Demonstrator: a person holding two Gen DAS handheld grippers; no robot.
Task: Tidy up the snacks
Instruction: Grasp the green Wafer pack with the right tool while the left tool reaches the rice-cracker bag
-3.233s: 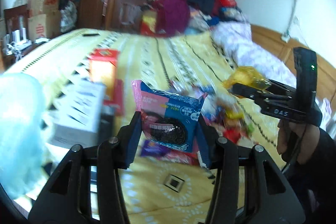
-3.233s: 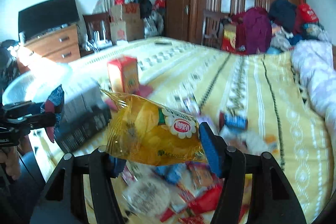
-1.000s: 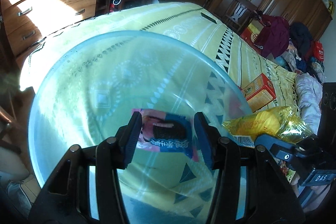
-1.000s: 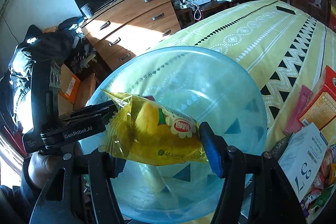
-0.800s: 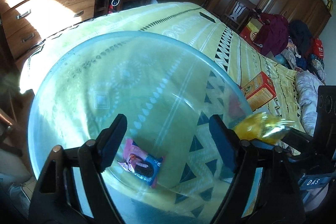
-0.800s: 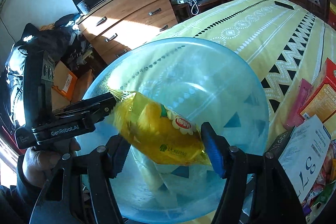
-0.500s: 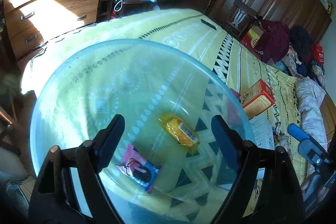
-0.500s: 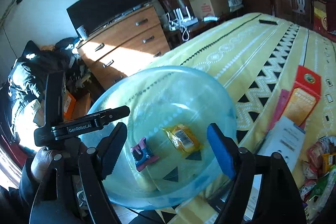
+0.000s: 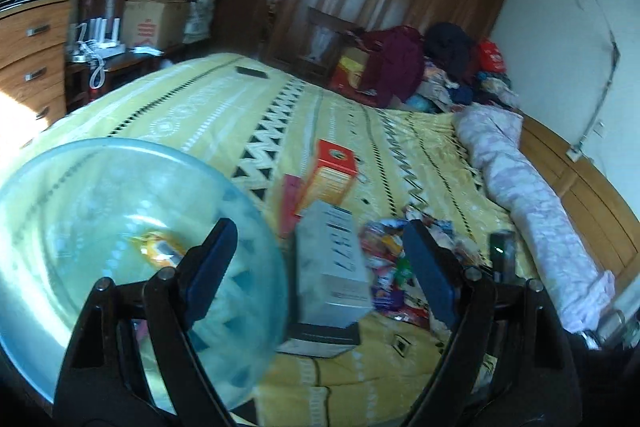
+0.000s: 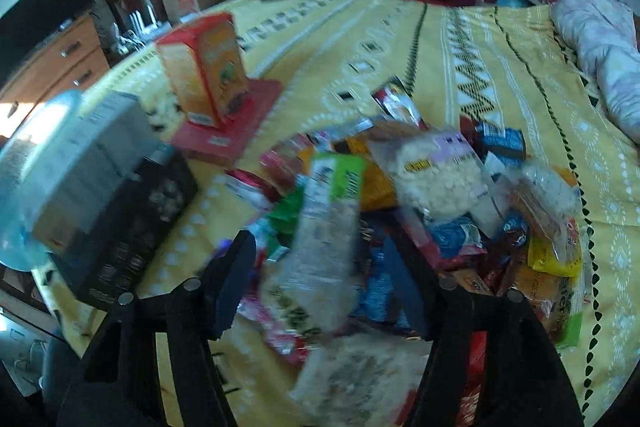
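Both jaws are wide open and empty; the right gripper (image 10: 320,283) has just been narrowing a bit, nothing pinched. Snack pile (image 10: 420,195) sits right under and ahead of it. These look like light, crinkly, slippery packets, so I'd grab one across its flat middle.

Translucent glossy plastic bowl (image 9: 256,227), shiny snack wrappers (image 10: 436,183), cloth bedspread (image 9: 224,115)

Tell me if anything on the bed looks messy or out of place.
The snack packets lie in a jumbled heap, overlapping at all angles. The grey box leans tilted on a dark box. Only a yellow packet shows in the blue bowl.
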